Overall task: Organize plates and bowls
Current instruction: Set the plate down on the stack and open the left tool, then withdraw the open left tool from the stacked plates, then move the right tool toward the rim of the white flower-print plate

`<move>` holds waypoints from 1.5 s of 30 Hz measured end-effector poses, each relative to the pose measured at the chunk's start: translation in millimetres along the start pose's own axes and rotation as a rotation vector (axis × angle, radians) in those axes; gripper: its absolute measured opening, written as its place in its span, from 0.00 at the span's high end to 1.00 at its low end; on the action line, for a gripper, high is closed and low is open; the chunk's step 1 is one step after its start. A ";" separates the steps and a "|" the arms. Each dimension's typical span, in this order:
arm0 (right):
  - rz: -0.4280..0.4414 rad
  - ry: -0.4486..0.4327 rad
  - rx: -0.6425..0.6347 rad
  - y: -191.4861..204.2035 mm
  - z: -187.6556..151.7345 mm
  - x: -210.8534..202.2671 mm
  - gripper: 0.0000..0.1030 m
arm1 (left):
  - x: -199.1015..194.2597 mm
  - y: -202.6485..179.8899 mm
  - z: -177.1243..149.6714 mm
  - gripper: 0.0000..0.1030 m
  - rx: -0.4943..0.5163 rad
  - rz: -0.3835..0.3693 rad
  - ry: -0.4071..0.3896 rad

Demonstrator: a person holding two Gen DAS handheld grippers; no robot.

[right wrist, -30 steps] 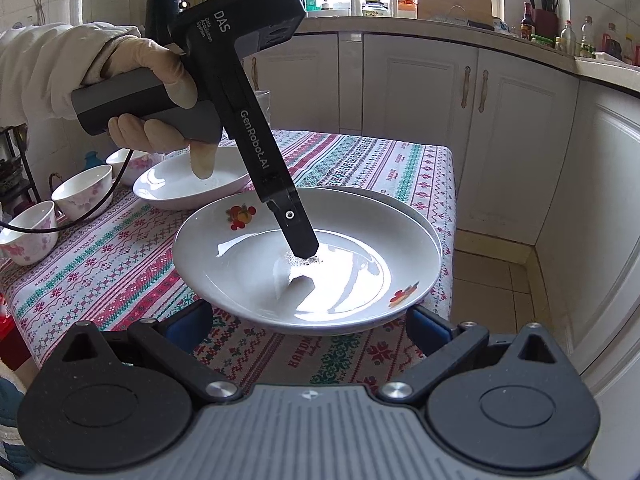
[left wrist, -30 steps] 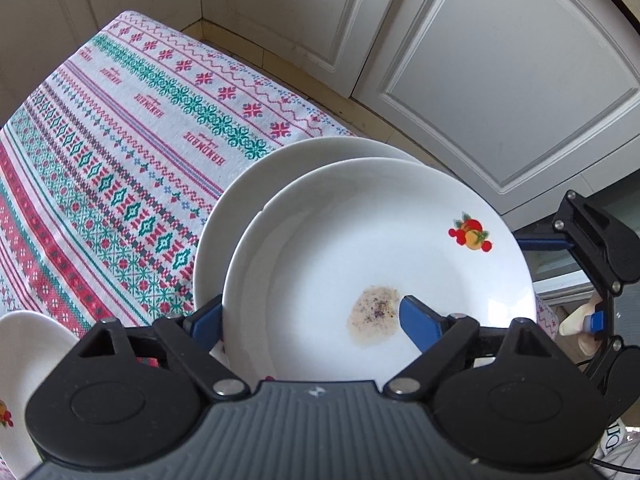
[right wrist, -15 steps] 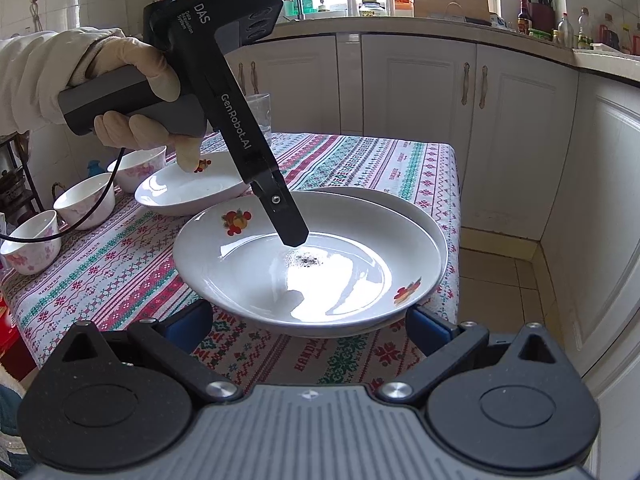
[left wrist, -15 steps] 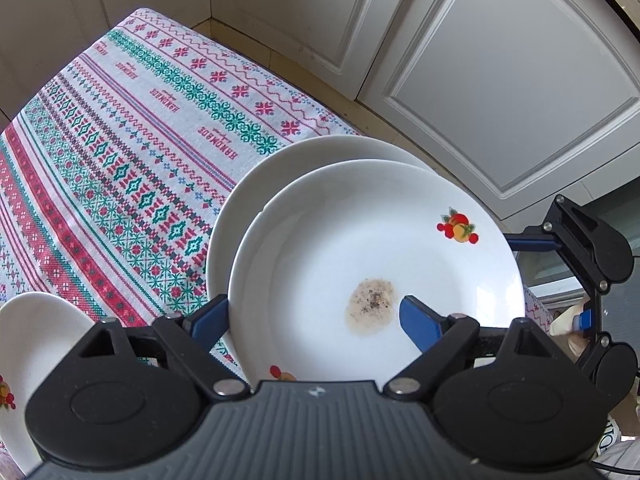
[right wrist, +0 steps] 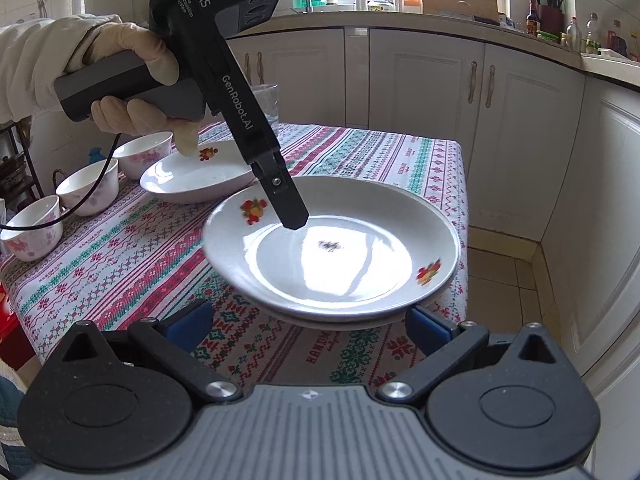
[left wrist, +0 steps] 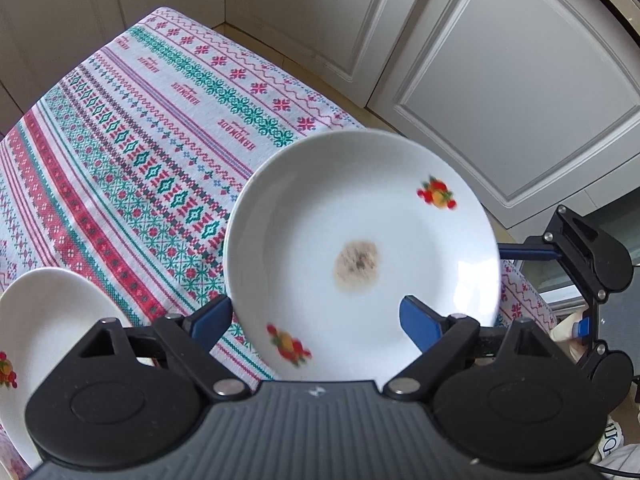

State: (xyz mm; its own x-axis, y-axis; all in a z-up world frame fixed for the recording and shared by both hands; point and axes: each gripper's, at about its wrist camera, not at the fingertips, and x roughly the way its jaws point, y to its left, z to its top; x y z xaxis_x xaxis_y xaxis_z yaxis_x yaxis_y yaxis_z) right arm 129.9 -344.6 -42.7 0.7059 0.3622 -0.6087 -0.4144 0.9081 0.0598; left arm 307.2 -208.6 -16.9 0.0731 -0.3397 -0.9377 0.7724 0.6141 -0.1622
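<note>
A white plate with fruit prints and a brown stain [left wrist: 360,240] [right wrist: 340,256] lies squarely on a second plate near the table corner; only the lower plate's rim [right wrist: 332,323] shows. Both look slightly blurred. My left gripper [left wrist: 316,320] hangs open just over the stained plate's near-left rim, one finger outside the rim and one above the dish. In the right wrist view one of its fingers [right wrist: 284,200] points down left of the stain. My right gripper [right wrist: 310,324] stands open, its blue fingers flanking the stack's near edge.
Another fruit-print plate [right wrist: 196,180] [left wrist: 52,340] sits further along the patterned tablecloth [left wrist: 140,140]. Three floral bowls [right wrist: 88,186] stand at the far left and a glass [right wrist: 266,104] behind the gloved hand. White cabinets [right wrist: 420,100] and the floor border the table corner.
The stained plate has slid toward the table corner and now covers the lower plate that showed beside it. The left gripper's finger has come off the stain toward the rim. The right gripper stayed put.
</note>
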 end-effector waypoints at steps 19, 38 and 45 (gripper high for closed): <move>-0.054 -0.039 -0.016 34.5 -0.2 -33.9 0.00 | -55.0 -45.5 -112.6 0.11 -0.112 0.246 -0.403; -0.053 -0.017 -0.114 49.4 35.5 -35.5 0.00 | -15.6 -15.7 -196.2 0.06 -0.528 0.553 -0.557; 0.008 0.002 -0.080 44.5 57.7 -20.2 0.00 | -2.4 0.9 -194.3 0.06 -0.549 0.518 -0.575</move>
State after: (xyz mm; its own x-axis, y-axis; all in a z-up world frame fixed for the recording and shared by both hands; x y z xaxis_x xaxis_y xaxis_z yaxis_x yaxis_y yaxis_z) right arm 130.3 -299.4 17.9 0.7012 0.3687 -0.6102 -0.4643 0.8857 0.0016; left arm 185.2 -68.8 -74.4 0.7360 -0.1394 -0.6625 0.1624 0.9864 -0.0273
